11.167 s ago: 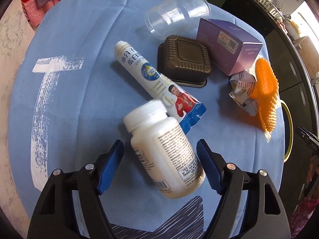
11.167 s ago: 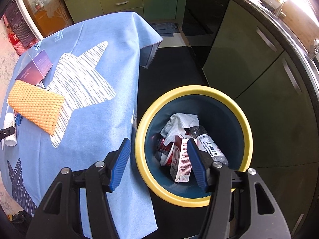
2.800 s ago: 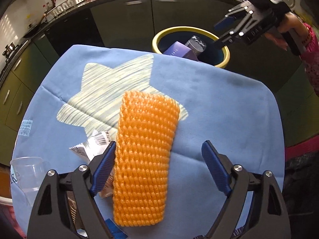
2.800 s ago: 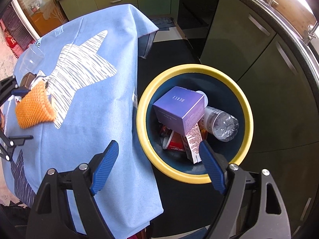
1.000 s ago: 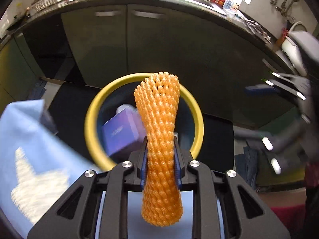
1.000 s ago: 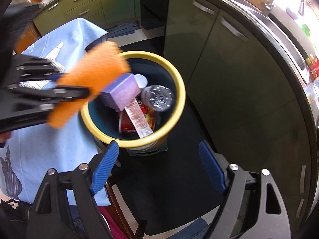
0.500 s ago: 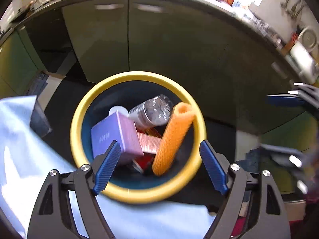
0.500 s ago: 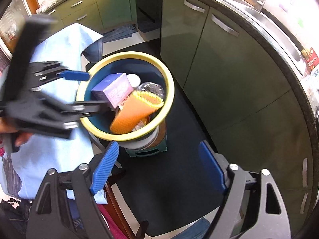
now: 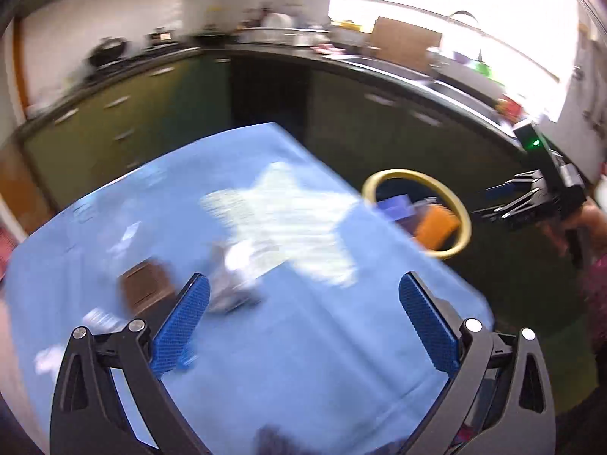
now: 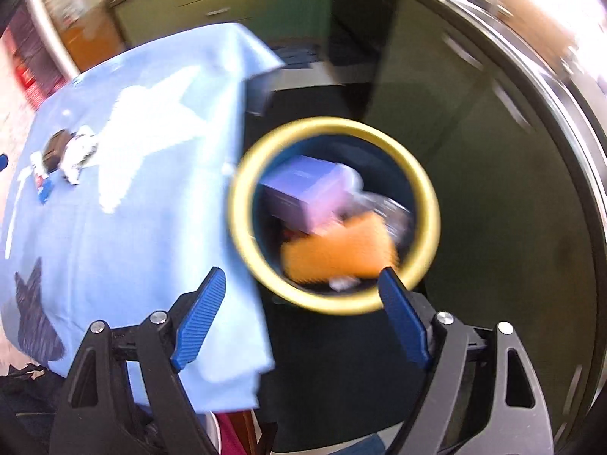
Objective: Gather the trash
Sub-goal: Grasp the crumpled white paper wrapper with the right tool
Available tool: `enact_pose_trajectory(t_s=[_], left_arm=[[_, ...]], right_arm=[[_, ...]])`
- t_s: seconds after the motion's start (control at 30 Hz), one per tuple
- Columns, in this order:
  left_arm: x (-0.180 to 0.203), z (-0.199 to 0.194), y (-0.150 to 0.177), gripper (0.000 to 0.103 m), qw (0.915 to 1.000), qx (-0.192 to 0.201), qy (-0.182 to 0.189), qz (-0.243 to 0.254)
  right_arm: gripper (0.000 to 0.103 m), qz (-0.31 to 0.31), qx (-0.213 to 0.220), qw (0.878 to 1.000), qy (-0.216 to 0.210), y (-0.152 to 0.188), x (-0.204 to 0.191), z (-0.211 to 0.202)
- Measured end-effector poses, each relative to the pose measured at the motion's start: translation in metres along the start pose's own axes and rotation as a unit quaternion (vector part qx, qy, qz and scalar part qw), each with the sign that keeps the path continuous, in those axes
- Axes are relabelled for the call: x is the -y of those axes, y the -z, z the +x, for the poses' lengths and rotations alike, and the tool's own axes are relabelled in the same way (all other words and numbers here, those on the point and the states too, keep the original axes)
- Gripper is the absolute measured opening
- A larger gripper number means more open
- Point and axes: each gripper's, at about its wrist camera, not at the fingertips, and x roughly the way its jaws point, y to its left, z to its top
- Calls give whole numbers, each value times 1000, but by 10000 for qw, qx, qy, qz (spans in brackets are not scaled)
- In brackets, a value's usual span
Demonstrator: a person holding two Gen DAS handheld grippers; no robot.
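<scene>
Orange foam netting lies in the yellow-rimmed round bin beside a purple box. Left gripper hangs over the blue cloth, jaws opening, empty. Right gripper stands agape, empty, above the bin.

Yellow-rimmed dark-blue bin holds orange mesh sleeve and purple box; beside the bin, light-blue tablecloth with white star.

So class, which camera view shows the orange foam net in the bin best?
The right wrist view: the orange foam net lies large inside the yellow-rimmed bin, seen from above. The left wrist view shows only a small blurred orange patch.
</scene>
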Motion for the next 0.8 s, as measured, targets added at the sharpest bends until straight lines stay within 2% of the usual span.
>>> enact_pose_trajectory(t_s=[0.13, 0.23, 0.33, 0.47, 0.57, 0.67, 0.7, 0.8], left_arm=[[-50, -34, 45, 98, 9964, 63, -693, -483], [-81, -56, 68, 98, 9913, 170, -1027, -806], [-104, -73, 85, 98, 9877, 258, -1196, -976], [-112, -81, 102, 98, 9859, 230, -1295, -1037], [-113, -85, 108, 98, 9852, 224, -1416, -936], [-114, -86, 111, 98, 9860, 225, -1377, -915], [-115, -86, 112, 98, 9863, 215, -1354, -919], [-119, -84, 114, 98, 9865, 180, -1329, -935]], right_arm=[[78, -611, 15, 9975, -361, -32, -61, 10], [78, -1319, 61, 9882, -774, -58, -123, 15], [78, -1914, 75, 9752, -1109, -82, -180, 19], [78, -2289, -28, 9621, -1480, -113, -244, 28], [78, -2874, -148, 9404, -1810, -130, -288, 36], [77, -3462, -121, 9249, -1571, -138, -320, 42], [77, -3532, -172, 9243, -1435, -141, -326, 47], [77, -3228, -523, 9395, -1021, -149, -318, 62]])
